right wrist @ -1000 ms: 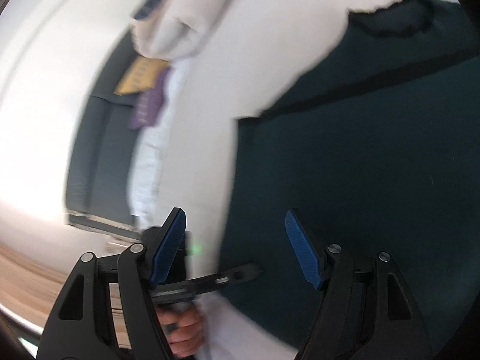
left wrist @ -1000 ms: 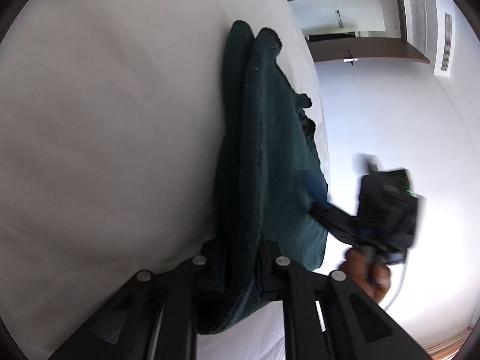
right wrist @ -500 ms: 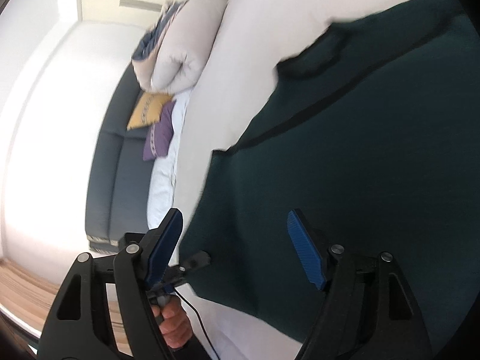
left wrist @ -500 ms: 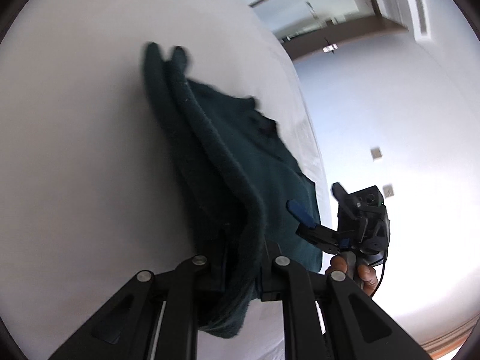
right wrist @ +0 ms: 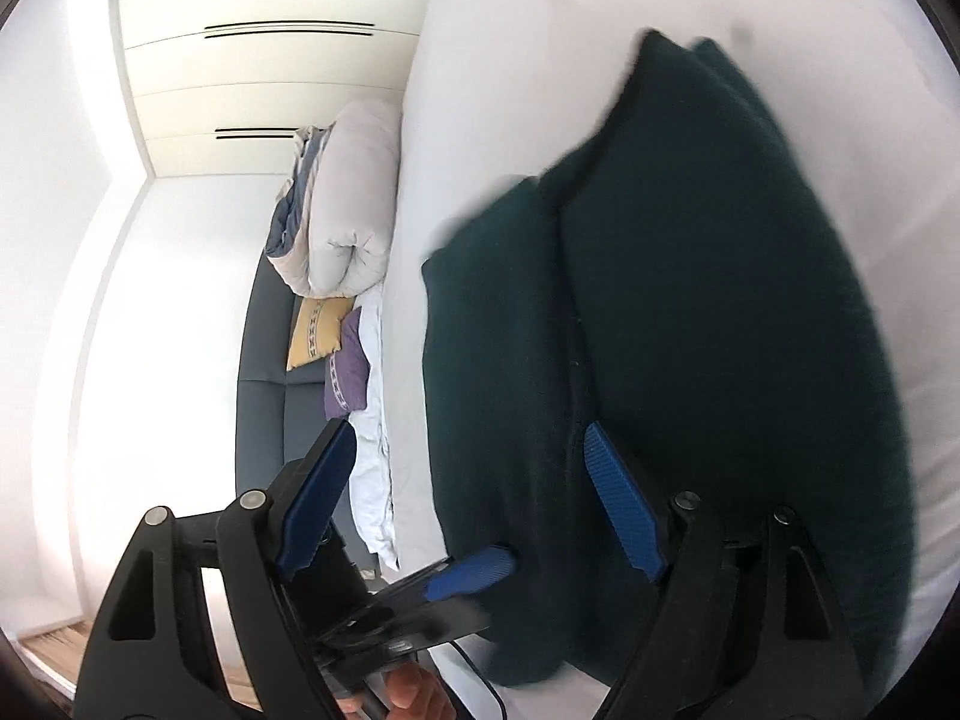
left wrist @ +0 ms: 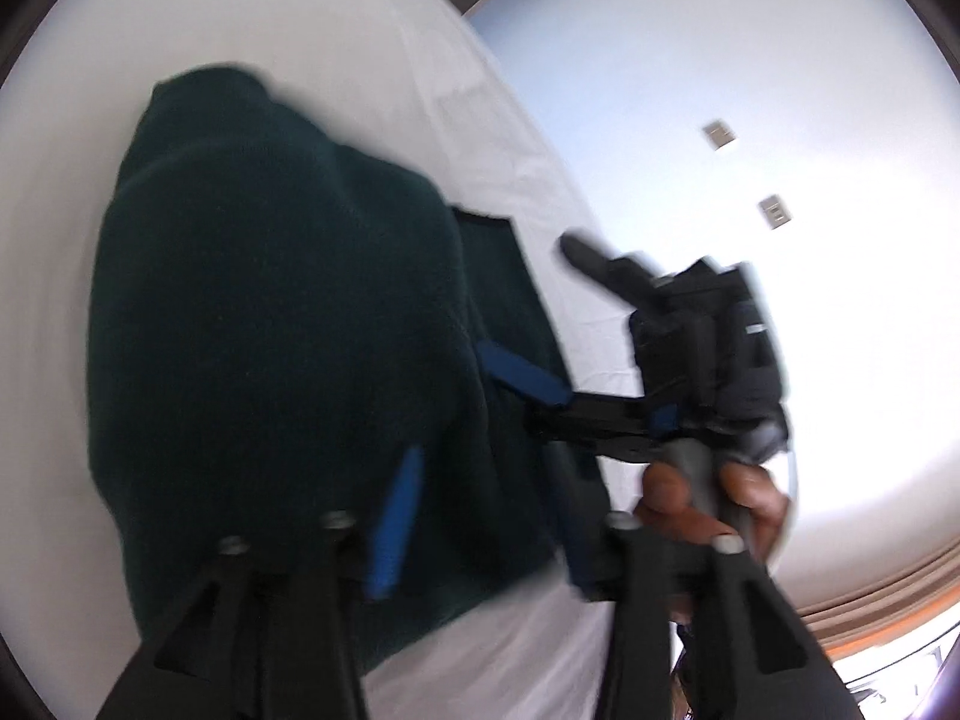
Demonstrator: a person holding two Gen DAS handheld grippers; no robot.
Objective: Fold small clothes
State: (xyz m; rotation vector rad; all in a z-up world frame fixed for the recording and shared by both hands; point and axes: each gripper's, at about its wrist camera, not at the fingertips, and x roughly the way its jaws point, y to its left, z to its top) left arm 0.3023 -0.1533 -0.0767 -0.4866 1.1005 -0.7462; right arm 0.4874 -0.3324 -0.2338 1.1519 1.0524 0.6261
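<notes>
A dark green garment (left wrist: 270, 330) lies folded over on the white bed sheet (left wrist: 510, 138). My left gripper (left wrist: 486, 528) hangs just above the garment's near edge; its jaws are opening and the blue pads press on no cloth. To its right a hand holds my right gripper (left wrist: 528, 300) over the garment's right edge. In the right wrist view the garment (right wrist: 690, 330) fills the right half. My right gripper (right wrist: 471, 501) is above its near left part, jaws opening with nothing pinched between them. Below it shows one blue pad (right wrist: 474, 570) of the left gripper.
A rolled white duvet (right wrist: 354, 210) lies at the bed's far end. Beside it is a dark grey sofa (right wrist: 264, 360) with a yellow cushion (right wrist: 315, 333) and a purple cushion (right wrist: 348, 378). A white wall with sockets (left wrist: 720, 135) runs along the bed. Wooden floor (right wrist: 48, 642) shows below.
My left gripper has let go of the bunched garment edge and spread its jaws. The garment has come down folded onto the bed. Both grippers have swung across it and now sit close together.
</notes>
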